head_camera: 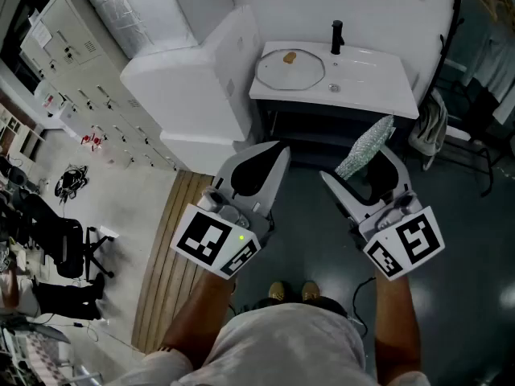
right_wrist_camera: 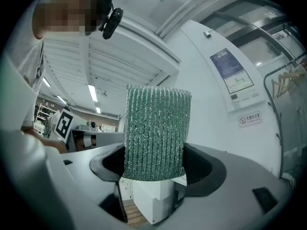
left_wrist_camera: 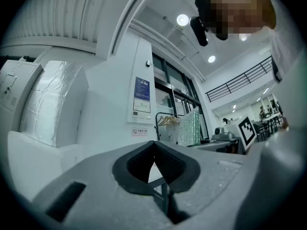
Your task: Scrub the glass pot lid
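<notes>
Washstand (head_camera: 386, 75) carries the glass pot lid (head_camera: 290, 68) knob-up at its left end, well ahead; left gripper (head_camera: 269, 163) clenched empty, right gripper (head_camera: 360, 170) grasping a green scouring pad (head_camera: 366, 147). Best approach: steady the lid, press the pad flat.

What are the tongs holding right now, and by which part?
Right tongs are shut on the green ribbed scouring cloth at one end; the rest sticks out past the tips. Left tongs are shut, empty.
</notes>
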{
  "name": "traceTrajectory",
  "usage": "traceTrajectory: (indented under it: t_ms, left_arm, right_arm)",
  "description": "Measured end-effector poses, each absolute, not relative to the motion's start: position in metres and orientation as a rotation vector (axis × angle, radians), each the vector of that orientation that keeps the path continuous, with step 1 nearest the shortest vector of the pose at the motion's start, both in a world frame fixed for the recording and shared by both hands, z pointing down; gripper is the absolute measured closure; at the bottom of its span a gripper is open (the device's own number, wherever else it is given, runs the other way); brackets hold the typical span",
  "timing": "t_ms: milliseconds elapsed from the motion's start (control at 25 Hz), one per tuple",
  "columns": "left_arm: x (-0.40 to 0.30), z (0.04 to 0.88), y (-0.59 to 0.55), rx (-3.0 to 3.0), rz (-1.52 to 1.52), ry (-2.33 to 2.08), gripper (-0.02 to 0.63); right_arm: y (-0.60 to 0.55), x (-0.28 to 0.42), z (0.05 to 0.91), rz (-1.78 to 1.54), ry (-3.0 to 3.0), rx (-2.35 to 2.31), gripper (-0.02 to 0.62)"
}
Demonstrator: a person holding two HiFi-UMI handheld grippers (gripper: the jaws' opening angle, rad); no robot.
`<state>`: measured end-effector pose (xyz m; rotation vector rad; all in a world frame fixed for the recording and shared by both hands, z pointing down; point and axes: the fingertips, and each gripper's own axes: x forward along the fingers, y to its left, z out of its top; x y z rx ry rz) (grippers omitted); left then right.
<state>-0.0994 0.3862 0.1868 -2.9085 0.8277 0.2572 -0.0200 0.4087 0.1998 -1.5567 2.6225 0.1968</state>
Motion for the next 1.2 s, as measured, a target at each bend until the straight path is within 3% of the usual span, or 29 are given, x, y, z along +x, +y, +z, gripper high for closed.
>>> traceTrajectory:
  t_ms: [560, 1200]
  left_arm:
    - [-0.100, 0.188, 0.390, -2.904, 0.260, 0.881, 0.591]
    - [-0.052, 0.190, 0.370, -2.846, 0.263, 1.051, 0.591]
  right_arm:
    - [0.417, -0.015, 0.202, 0.157, 2.633, -1.500, 0.247]
    - [0.395, 0.051, 0.195, 0.163, 2.680, -1.387, 0.247]
